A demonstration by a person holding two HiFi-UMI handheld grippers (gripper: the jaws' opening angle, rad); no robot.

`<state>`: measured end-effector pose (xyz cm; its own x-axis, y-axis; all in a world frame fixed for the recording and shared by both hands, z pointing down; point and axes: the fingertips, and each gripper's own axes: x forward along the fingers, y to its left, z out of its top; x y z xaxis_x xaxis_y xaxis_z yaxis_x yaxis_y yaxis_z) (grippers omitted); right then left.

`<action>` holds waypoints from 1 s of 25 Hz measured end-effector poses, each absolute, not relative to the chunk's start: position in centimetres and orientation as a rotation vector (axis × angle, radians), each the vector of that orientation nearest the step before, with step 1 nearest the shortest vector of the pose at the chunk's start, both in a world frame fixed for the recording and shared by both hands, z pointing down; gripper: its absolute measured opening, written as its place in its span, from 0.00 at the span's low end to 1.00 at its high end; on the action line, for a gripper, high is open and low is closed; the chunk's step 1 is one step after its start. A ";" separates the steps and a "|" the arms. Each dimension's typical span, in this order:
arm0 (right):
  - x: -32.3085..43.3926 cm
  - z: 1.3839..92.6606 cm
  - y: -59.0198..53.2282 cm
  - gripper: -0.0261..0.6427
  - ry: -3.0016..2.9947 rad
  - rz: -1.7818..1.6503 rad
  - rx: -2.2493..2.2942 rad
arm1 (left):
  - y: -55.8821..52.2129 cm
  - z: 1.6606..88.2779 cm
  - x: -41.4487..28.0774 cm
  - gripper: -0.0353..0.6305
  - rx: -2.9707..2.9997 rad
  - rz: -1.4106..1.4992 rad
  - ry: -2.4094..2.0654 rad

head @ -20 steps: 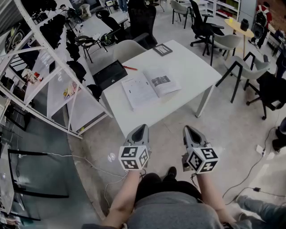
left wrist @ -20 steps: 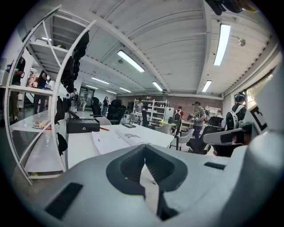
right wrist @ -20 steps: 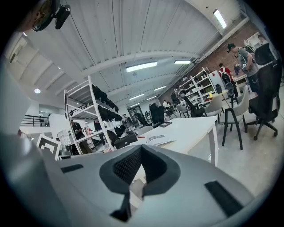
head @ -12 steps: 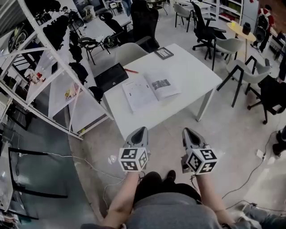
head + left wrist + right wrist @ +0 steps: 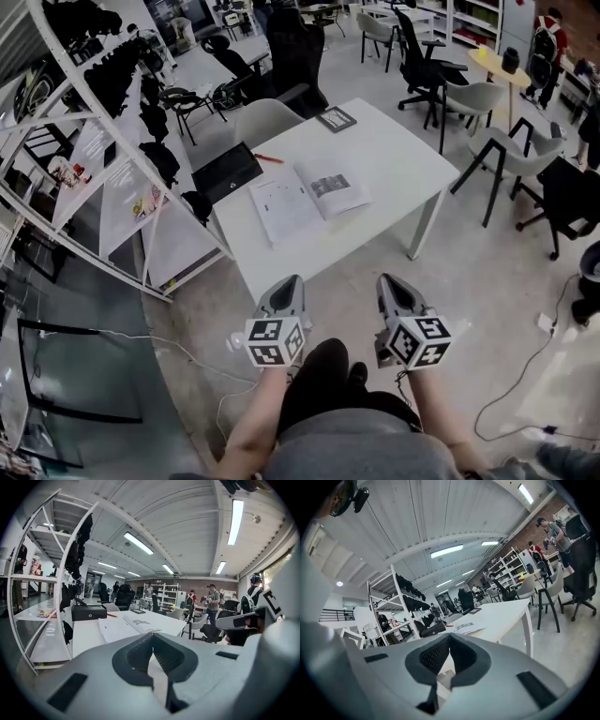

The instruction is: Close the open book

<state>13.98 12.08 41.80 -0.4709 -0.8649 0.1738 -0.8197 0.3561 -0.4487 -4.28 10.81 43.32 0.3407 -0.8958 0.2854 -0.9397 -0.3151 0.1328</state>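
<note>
An open book (image 5: 305,197) lies flat on the white table (image 5: 394,159), its pages facing up; it also shows as the open book (image 5: 124,626) in the left gripper view and small as the open book (image 5: 461,628) in the right gripper view. Both grippers hang in front of the table's near edge, well short of the book. My left gripper (image 5: 291,283) is shut with nothing between its tips (image 5: 153,639). My right gripper (image 5: 386,281) is shut and empty too, tips (image 5: 449,638) touching.
A black box (image 5: 227,167) and a red pen (image 5: 268,158) lie on the table left of the book; a dark closed book (image 5: 336,118) sits at the far corner. A white shelf rack (image 5: 103,169) stands to the left. Office chairs (image 5: 487,103) and people stand around.
The table and book have shifted slightly left and up in the head view. Both grippers sit a little lower in the picture, still side by side.
</note>
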 end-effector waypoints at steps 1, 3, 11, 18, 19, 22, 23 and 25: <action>14.0 41.8 12.0 0.05 2.507 -0.752 -1.560 | 10.8 43.4 -4.3 0.06 2.328 0.228 -1.645; 13.9 41.9 11.8 0.05 2.502 -0.772 -1.548 | 10.6 43.5 -4.5 0.06 2.322 0.228 -1.646; 13.1 42.5 10.0 0.09 2.459 -0.884 -1.495 | 9.0 44.3 -5.5 0.06 2.298 0.218 -1.650; 13.1 42.9 7.0 0.15 2.392 -0.994 -1.456 | 6.1 45.1 -5.7 0.06 2.281 0.222 -1.636; 13.1 43.0 6.4 0.16 2.379 -1.012 -1.449 | 5.5 45.1 -5.7 0.06 2.280 0.224 -1.634; 12.9 43.2 4.6 0.17 2.349 -1.053 -1.432 | 3.6 45.3 -6.0 0.06 2.282 0.229 -1.631; 12.8 43.2 4.0 0.18 2.341 -1.065 -1.426 | 2.9 45.3 -6.0 0.06 2.282 0.229 -1.631; 12.6 43.3 2.7 0.19 2.325 -1.085 -1.412 | 1.6 45.5 -6.0 0.06 2.286 0.229 -1.627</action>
